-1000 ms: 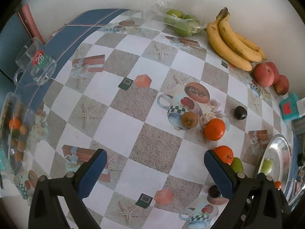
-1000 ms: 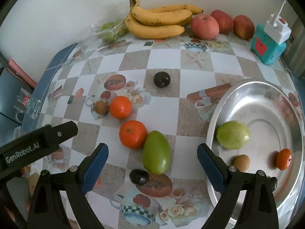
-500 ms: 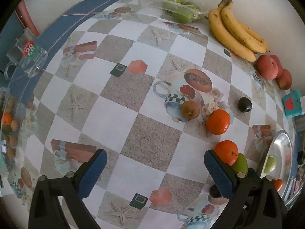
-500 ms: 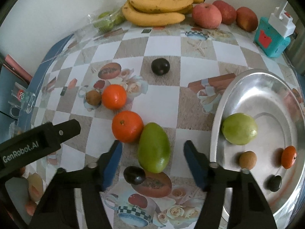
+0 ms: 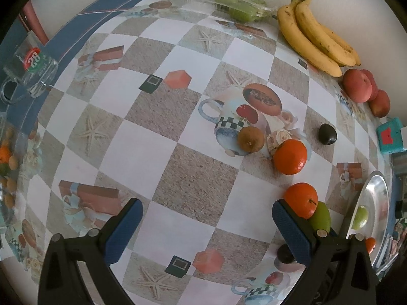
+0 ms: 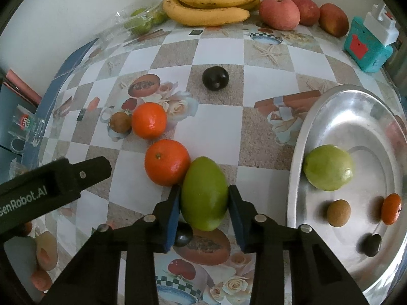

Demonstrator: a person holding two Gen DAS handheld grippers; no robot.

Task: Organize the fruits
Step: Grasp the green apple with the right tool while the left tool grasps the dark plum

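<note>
A green mango lies on the checked tablecloth, touching an orange on its left. My right gripper points down over the mango; its jaws are closing and both blue pads press the mango's sides. A small dark fruit sits just behind the left pad. To the right, the metal tray holds a green guava, a brown fruit, a small orange and a dark fruit. My left gripper hangs open over bare cloth, holding nothing.
A second orange, a brown fruit and a dark plum lie mid-table. Bananas, red apples, bagged green fruit and a teal box line the wall. A glass mug stands far left.
The right jaws have come in from wide open onto the mango's sides. The left gripper has stayed open and nearly still, tilting slightly.
</note>
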